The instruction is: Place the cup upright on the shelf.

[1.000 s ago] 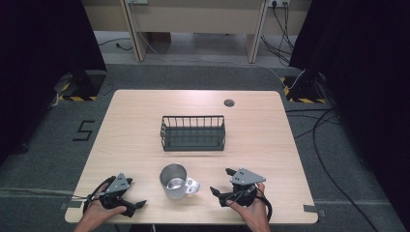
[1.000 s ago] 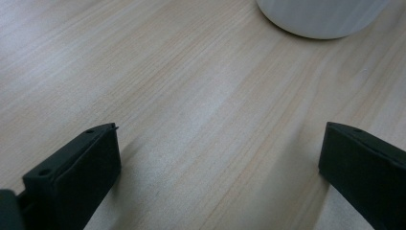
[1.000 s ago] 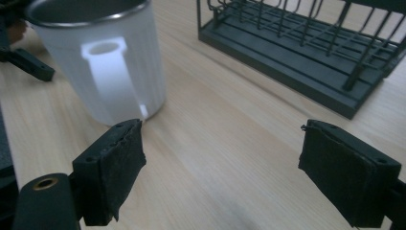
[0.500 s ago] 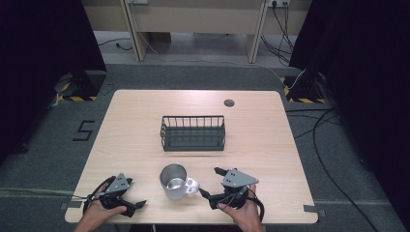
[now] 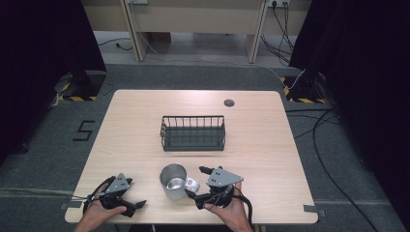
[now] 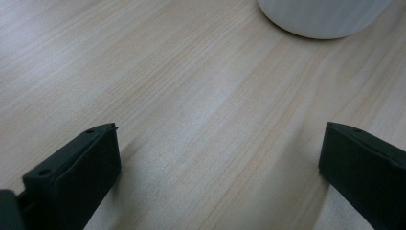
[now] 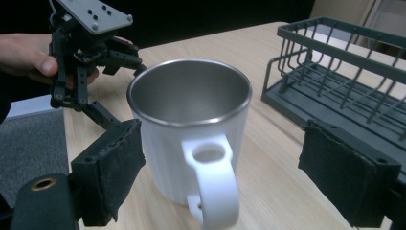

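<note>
Right claw (image 7: 220, 178) stands open, its two black padded jaws spread wide on either side of the mug's (image 7: 191, 129) handle (image 7: 213, 184) without pressing on it. In the high view it lies at the near edge of the table (image 5: 261, 145), held in the person's right hand (image 5: 231, 209), and points left toward the mug, just beside it.

Left claw (image 6: 218, 172) is open too, with its jaws far apart over bare wood and nothing between them. It sits low at the near left corner of the table in the person's left hand (image 5: 99, 209), a little apart from the mug on its other side. Seen from the right gripper view, it lies behind the mug and to the left.

A dark wire basket (image 5: 193, 133) stands near the middle of the table, beyond the mug and apart from it, with its long side facing the person. It has upright bars and a slatted floor, and it holds nothing. A small dark round cap (image 5: 228, 102) sits in the tabletop near the far edge. Nothing lies between the mug and the basket, and nothing stands between the right claw and the handle.

The mug stands upright at the near middle of the table, between the two claws. It is white outside with faint ribs down its wall, and lined with shiny metal that shows as a bright rim. Its thick white handle has a round hole near the top and points toward the right claw. It looks empty inside.
</note>
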`<action>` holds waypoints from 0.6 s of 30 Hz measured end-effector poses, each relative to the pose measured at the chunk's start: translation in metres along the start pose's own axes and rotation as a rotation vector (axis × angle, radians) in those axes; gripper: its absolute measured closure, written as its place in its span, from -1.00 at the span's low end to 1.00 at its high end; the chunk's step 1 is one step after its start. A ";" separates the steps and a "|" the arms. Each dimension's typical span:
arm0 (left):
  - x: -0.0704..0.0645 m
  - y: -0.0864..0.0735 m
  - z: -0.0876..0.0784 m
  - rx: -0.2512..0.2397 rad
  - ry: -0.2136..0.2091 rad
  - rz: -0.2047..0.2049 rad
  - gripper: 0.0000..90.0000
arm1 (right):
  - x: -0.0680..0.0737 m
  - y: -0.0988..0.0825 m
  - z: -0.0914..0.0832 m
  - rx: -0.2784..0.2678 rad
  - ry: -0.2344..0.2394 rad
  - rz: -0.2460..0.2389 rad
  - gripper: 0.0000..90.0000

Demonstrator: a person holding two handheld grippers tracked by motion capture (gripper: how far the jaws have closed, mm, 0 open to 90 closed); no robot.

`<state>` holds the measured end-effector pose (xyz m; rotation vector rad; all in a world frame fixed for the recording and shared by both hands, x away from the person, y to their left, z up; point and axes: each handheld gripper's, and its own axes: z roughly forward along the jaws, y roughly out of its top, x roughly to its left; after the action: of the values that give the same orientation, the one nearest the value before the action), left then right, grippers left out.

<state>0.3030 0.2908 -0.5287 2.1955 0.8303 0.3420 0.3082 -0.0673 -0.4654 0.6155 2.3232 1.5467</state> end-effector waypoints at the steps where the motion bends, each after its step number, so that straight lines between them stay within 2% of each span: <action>1: 0.000 0.000 0.000 0.000 0.000 0.000 -1.00 | 0.001 0.003 0.005 -0.002 0.001 0.002 -0.67; 7: 0.000 0.000 0.000 -0.001 0.001 0.000 -1.00 | 0.003 0.011 0.019 -0.008 0.012 -0.008 -0.67; 18: 0.000 0.000 0.000 -0.001 0.000 0.000 -1.00 | 0.009 0.019 0.033 -0.006 0.036 -0.017 -0.67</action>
<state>0.3027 0.2908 -0.5288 2.1949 0.8299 0.3427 0.3191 -0.0301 -0.4609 0.5698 2.3434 1.5693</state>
